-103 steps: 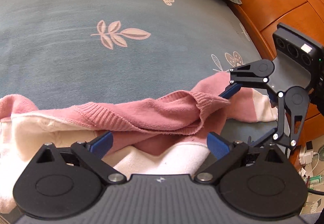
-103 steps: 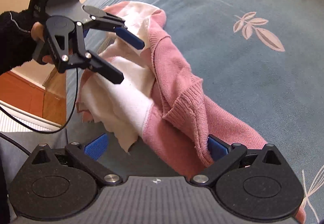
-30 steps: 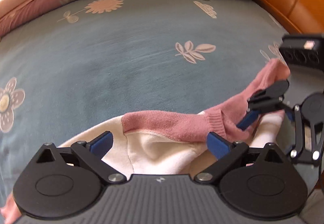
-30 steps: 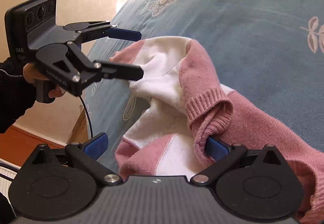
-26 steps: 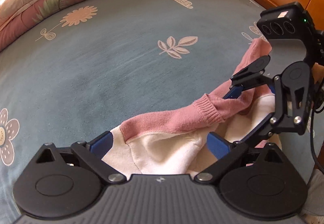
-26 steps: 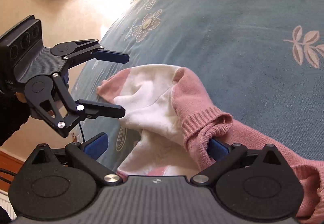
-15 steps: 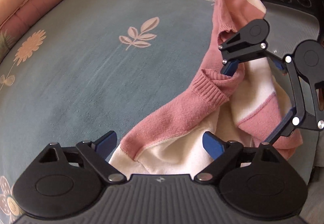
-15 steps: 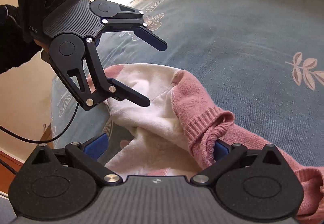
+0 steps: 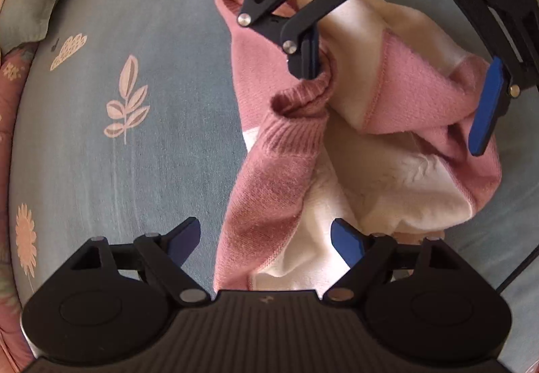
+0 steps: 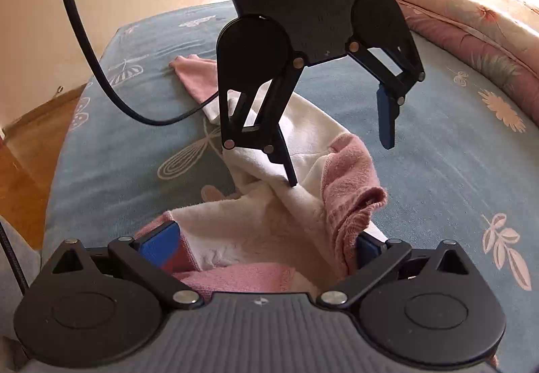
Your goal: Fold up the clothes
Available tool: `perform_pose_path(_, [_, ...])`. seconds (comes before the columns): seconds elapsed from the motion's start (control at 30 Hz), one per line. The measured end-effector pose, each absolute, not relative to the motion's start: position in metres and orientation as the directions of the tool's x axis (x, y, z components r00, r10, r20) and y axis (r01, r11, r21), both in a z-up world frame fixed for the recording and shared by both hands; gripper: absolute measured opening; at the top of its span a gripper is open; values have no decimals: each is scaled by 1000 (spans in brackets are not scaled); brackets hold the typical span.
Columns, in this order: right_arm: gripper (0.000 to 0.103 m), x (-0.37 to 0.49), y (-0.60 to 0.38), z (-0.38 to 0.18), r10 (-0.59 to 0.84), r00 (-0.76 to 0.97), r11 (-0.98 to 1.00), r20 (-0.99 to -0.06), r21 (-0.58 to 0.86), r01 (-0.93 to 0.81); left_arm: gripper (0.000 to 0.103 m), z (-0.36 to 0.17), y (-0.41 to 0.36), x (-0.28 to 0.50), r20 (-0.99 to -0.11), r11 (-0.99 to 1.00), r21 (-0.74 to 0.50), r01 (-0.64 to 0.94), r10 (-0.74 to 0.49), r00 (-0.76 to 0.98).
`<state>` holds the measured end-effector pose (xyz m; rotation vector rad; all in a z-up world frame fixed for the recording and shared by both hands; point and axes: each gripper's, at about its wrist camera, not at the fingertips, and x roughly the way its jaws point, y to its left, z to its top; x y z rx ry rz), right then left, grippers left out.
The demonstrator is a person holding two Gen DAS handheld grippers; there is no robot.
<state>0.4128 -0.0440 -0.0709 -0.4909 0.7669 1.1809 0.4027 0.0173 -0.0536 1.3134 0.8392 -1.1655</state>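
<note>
Lying bunched on blue floral bedspread (image 9: 134, 171): pink-white sweater (image 9: 276, 177) | left gripper (image 9: 266, 243) wide, narrowing | right gripper (image 10: 266, 248) wide

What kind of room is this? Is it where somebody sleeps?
Most likely a bedroom. The pink and white sweater lies on a bed sheet printed with leaves and flowers, a pillow sits at its far corner, and a rolled quilt lines one edge.
</note>
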Motion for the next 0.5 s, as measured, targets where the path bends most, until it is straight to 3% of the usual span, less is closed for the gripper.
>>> perform_pose_path(0.17, [103, 401, -41, -74, 607, 185, 262, -773, -26, -965, 80, -61, 3, 397, -947, -291, 309, 905, -184, 264])
perform_pose_path(0.23, [103, 393, -43, -73, 599, 190, 247, -778, -46, -968, 66, -66, -5, 395, -949, -369, 310, 876, -179, 260])
perform_pose_path(0.37, [103, 382, -43, -76, 585, 193, 213, -788, -81, -974, 61, -70, -11, 392, -959, -452, 281, 847, -155, 236])
perform_pose_path(0.43, [103, 379, -44, -77, 579, 194, 207, -792, -88, -974, 47, -71, -8, 389, -969, -454, 247, 856, -123, 214])
perform_pose_path(0.5, [103, 376, -45, -78, 579, 192, 208, -792, -83, -975, 43, -70, 0, 382, -976, -455, 217, 864, -97, 194])
